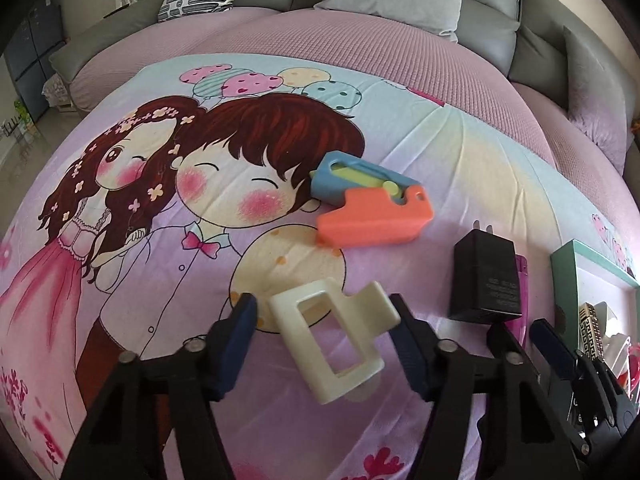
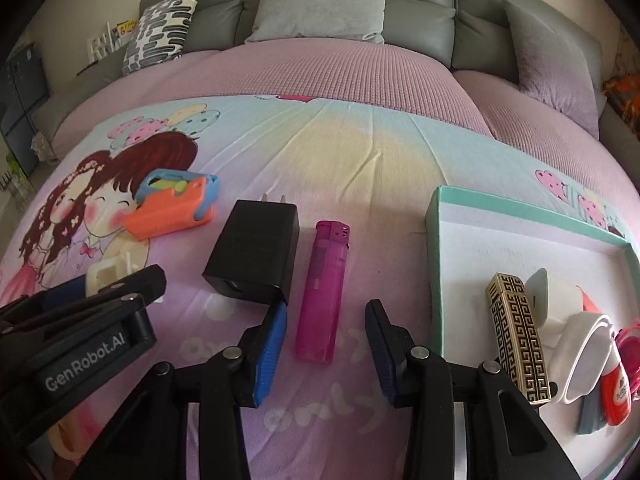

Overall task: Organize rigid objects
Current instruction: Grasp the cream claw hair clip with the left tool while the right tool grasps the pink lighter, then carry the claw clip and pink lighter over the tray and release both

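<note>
My left gripper [image 1: 326, 340] is open, its fingers on either side of a cream plastic clip [image 1: 334, 342] lying on the cartoon bedsheet. An orange and blue toy [image 1: 370, 206] lies beyond it, a black charger plug [image 1: 486, 280] to the right. My right gripper [image 2: 326, 344] is open around the near end of a pink lighter [image 2: 322, 294]. The charger [image 2: 254, 258] lies left of the lighter. A teal-rimmed box [image 2: 436, 264] on the right holds a gold patterned lighter [image 2: 518, 332], a white object and a red item.
The cartoon bedsheet [image 2: 360, 152] covers a pink mattress. Grey cushions [image 2: 324, 0] and a patterned pillow [image 2: 160, 24] stand at the back. The left gripper's body [image 2: 80, 332] shows at the left of the right wrist view.
</note>
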`<control>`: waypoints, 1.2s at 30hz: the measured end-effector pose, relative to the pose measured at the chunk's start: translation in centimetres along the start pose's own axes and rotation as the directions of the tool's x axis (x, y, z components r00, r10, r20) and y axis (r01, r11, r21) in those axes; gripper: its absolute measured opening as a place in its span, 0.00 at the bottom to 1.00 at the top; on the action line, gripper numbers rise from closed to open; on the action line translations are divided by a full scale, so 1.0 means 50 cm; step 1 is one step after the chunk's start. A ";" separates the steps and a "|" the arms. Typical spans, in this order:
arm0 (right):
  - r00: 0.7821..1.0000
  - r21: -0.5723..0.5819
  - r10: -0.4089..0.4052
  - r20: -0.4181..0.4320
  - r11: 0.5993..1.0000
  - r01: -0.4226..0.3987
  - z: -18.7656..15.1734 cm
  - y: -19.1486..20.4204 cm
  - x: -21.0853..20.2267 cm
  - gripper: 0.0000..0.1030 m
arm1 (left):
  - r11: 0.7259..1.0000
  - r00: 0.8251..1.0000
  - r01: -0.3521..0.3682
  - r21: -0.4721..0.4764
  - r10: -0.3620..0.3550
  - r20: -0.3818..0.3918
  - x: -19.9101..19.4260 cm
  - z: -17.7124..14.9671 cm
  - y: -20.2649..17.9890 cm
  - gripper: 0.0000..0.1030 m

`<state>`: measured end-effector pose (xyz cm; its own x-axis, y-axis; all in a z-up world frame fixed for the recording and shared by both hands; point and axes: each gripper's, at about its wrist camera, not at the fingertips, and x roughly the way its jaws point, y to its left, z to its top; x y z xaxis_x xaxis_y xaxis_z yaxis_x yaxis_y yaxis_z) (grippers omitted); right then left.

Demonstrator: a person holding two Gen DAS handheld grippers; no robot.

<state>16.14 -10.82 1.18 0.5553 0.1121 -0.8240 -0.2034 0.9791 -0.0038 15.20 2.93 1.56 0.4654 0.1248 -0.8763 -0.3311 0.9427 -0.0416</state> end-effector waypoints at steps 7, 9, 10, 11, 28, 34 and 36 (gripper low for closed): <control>1.000 -0.022 -0.002 0.006 1.000 0.002 -0.003 0.011 0.004 0.38 | 1.000 1.000 -0.024 0.009 0.024 0.009 -0.007 -0.003 -0.002 0.56; 1.000 -0.014 0.018 0.004 1.000 -0.018 -0.004 0.009 0.002 0.33 | 0.999 0.999 -0.034 0.009 0.034 0.010 -0.008 -0.005 -0.002 0.56; 1.000 -0.007 0.023 0.004 1.000 -0.023 -0.003 0.007 0.001 0.31 | 0.999 0.999 -0.039 0.007 0.039 0.011 -0.009 -0.005 -0.001 0.56; 1.000 -0.002 0.025 0.005 1.000 -0.025 -0.003 0.003 0.000 0.27 | 0.999 0.999 -0.044 0.005 0.043 0.012 -0.010 -0.005 0.000 0.56; 0.977 0.133 0.213 0.001 0.968 -0.211 -0.003 -0.046 -0.022 0.20 | 0.997 0.997 -0.078 -0.005 0.078 0.017 -0.018 -0.006 0.006 0.56; 0.993 0.052 0.118 -0.007 0.992 -0.118 0.000 -0.016 -0.015 0.21 | 0.998 0.999 -0.052 -0.019 0.052 0.002 -0.010 -0.008 0.018 0.56; 0.995 0.041 0.100 -0.004 0.994 -0.099 -0.001 -0.014 -0.013 0.21 | 0.999 0.999 -0.045 -0.023 0.045 -0.001 -0.008 -0.008 0.021 0.56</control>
<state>15.90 -11.57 1.71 0.5293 0.2085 -0.8224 -0.2242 0.9693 0.1014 14.34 3.77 1.70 0.4494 0.1669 -0.8776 -0.3706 0.9287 -0.0132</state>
